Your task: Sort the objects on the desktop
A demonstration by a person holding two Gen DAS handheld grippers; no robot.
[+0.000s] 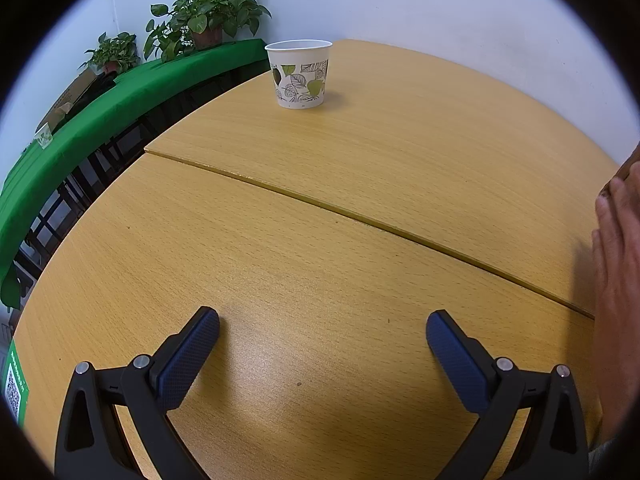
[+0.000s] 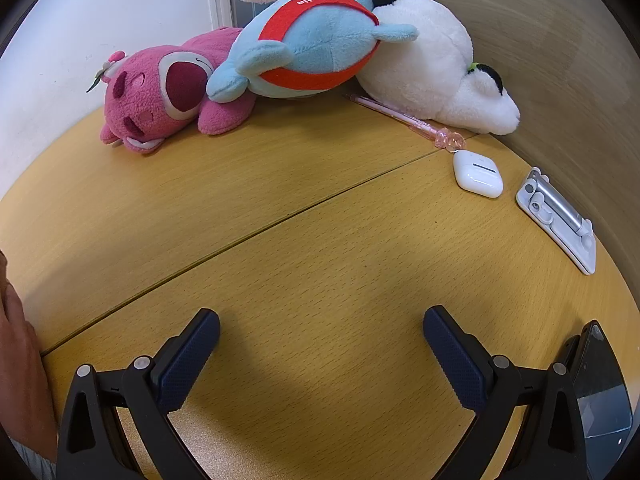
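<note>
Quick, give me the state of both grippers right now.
Left gripper: open, holding nothing, above the bare table.
Right gripper: open, holding nothing, above the table.

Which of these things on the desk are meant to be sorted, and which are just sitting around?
Likely to be sorted: paper cup, pink pen, white earbud case, folded phone stand, pink plush, blue plush, white plush.

Just background: potted plants, green cloth, dark phone-like slab at the desk edge, perhaps.
</note>
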